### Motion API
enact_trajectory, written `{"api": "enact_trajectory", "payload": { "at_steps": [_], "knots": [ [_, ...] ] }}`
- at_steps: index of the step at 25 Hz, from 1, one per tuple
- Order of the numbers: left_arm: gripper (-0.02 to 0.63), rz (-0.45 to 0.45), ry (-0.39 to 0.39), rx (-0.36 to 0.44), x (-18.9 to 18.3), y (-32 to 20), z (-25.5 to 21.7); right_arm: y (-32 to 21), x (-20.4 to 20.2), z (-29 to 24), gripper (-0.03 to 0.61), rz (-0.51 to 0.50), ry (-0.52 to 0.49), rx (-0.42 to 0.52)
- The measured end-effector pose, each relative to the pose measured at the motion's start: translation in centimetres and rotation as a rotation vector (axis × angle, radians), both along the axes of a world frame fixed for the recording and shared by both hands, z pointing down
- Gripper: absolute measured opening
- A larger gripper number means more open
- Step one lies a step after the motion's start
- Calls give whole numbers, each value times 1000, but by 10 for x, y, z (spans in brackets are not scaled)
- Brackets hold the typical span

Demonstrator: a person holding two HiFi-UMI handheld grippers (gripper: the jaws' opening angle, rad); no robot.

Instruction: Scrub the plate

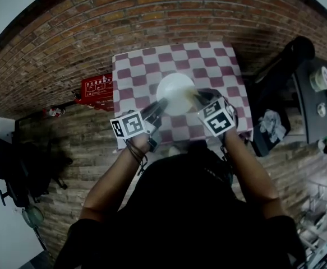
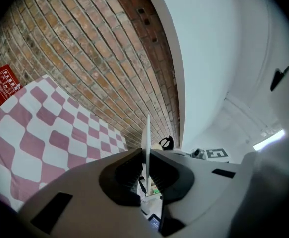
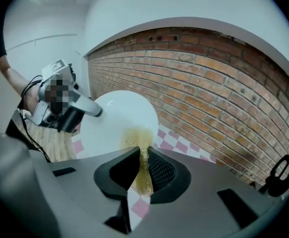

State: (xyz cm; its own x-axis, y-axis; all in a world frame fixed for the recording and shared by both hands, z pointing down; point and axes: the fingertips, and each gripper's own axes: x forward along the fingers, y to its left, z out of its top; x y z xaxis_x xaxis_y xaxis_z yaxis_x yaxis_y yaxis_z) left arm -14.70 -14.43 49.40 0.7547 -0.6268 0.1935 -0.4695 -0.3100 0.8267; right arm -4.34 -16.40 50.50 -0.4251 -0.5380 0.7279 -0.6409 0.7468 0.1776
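A round white plate (image 1: 175,93) is held up above the pink-and-white checked table (image 1: 208,66). My left gripper (image 1: 159,106) is shut on the plate's left rim; in the left gripper view the plate (image 2: 146,148) shows edge-on as a thin white line between the pads. My right gripper (image 1: 201,98) is shut on a yellow scrubbing pad (image 3: 140,162) whose frayed end rests against the plate's face (image 3: 119,120) near its right side. The left gripper (image 3: 92,110) also shows at the plate's far rim in the right gripper view.
A red box with white print (image 1: 96,88) sits on the brick floor left of the table. A black stand with bins and small items (image 1: 314,94) is at the right. Brick paving surrounds the table, with a white wall beyond.
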Motion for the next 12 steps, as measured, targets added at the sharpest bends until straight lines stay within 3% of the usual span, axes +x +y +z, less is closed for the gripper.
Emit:
{"api": "enact_trajectory", "payload": {
  "at_steps": [5,12],
  "knots": [
    [37,81,19,-22,31,17,2,-28,4,-28,48,30,11,79],
    [37,80,80,-62,40,15,-1,-6,-51,-45,47,-106,-4,135]
  ]
}}
